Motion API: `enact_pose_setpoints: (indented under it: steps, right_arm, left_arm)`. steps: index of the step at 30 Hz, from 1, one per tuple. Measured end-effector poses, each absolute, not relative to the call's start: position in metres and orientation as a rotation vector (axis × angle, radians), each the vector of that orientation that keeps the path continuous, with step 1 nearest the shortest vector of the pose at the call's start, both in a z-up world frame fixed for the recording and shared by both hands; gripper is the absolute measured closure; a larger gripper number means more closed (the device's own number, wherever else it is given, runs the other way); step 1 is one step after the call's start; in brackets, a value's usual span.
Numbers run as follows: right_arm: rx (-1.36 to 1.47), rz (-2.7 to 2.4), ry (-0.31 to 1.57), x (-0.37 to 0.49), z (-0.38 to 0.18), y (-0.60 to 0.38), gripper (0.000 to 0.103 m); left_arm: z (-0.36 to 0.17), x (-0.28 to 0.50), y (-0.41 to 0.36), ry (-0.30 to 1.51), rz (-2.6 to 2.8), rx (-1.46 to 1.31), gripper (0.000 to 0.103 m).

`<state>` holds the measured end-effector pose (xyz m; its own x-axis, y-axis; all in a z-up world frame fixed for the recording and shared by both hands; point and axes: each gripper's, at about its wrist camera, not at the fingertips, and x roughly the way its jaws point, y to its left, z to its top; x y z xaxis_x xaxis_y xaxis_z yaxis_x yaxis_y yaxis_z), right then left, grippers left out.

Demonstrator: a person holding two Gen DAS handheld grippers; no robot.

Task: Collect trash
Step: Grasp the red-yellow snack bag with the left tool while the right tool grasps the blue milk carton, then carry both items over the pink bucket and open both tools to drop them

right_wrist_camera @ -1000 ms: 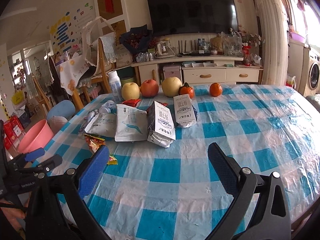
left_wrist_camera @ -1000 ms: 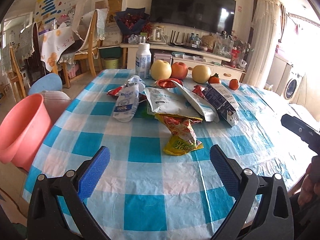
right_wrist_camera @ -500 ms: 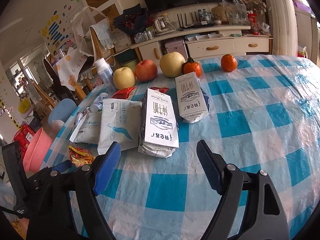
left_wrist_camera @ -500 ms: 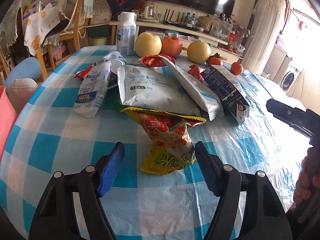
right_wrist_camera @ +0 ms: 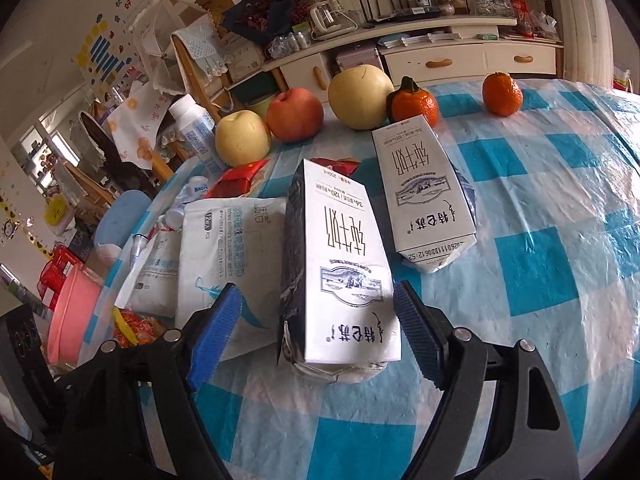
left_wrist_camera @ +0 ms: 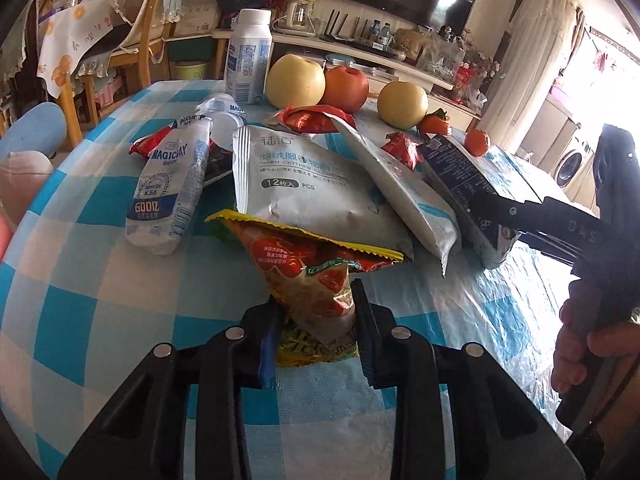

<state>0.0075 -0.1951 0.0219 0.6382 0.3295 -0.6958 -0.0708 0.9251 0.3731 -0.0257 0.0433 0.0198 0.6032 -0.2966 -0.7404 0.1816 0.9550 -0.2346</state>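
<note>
The left tongs (left_wrist_camera: pixel 316 334) pinch the red-and-yellow snack wrapper (left_wrist_camera: pixel 312 272) on the worktop (left_wrist_camera: pixel 100 280), while the right tongs (right_wrist_camera: pixel 318 334) straddle a milk carton (right_wrist_camera: pixel 340 264), spread apart.

Left claw (left_wrist_camera: pixel 316 336) pinched closed; right claw (right_wrist_camera: pixel 318 328) spread wide, level.

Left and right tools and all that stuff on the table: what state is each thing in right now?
Left gripper: shut on the snack bag.
Snack bag: crumpled, pinched at its near end.
Right gripper: open, fingers either side of the near milk carton.
Near milk carton: lying flat, near end crushed.
Far milk carton: lying flat.
White bottle: upright, capped.
Pink bucket: upright beside the table.
</note>
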Motion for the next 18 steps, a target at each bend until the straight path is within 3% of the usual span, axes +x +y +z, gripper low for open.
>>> enact_pose_setpoints:
  steps: [2,4,18]
  right_arm:
    - [0.347,0.238,0.862,0.011,0.019,-0.198,0.041]
    - [0.350,0.237,0.861,0.012,0.019,-0.199,0.047]
    - [0.260,0.194,0.788,-0.003,0.035,-0.192,0.063]
  left_arm:
    - [0.020,-0.026,0.049,0.883,-0.281,-0.150,0.071]
    - [0.020,-0.027,0.053,0.883,-0.284,-0.161,0.071]
    - [0.039,-0.035,0.091,0.812,-0.278,-0.223,0.073]
